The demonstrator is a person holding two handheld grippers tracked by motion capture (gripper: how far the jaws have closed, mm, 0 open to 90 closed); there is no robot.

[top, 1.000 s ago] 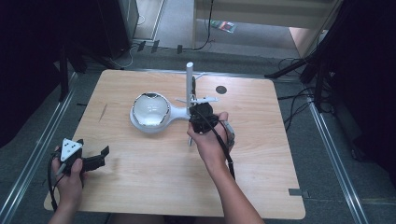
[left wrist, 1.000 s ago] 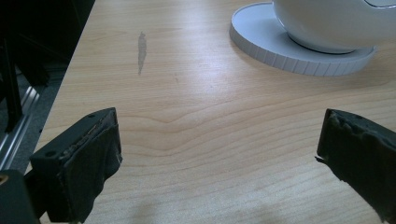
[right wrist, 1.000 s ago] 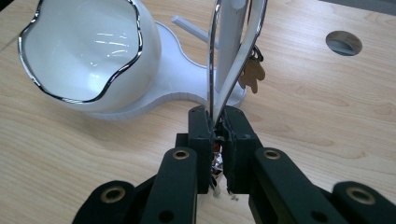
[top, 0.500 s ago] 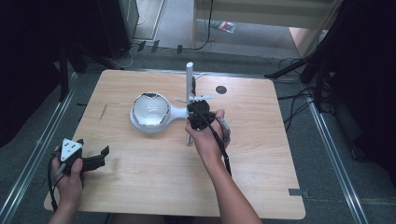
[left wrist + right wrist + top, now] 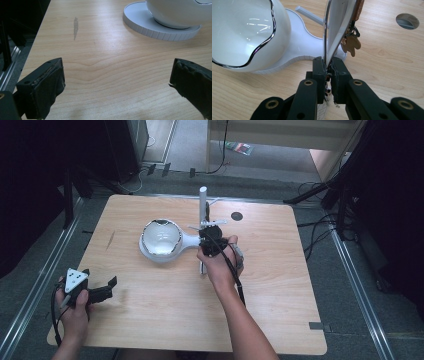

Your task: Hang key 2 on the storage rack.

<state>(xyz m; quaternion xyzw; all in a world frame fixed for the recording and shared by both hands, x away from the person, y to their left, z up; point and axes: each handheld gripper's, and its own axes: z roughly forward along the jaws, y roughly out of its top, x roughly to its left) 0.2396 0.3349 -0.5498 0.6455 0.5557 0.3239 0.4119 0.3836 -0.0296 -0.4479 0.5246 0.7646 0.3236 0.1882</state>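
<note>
Comparing frames, we see the right tool (image 5: 327,68), pinching a thin silver band (image 5: 329,37), edge toward the white stand (image 5: 202,210); the left tool (image 5: 117,82) rests spread on the bench (image 5: 280,285), unmoved.

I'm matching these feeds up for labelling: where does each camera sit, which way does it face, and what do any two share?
High view: above the person's side, looking forward and down on the table; both forearms, the left claw and the right claw show.
Left gripper view: on the left claw, low over the wood, facing the white base; its jaws stand wide apart.
Right gripper view: on the right claw, facing the bowl; its jaws pinch a thin metal strip.
Shared: all show the white stand.
</note>
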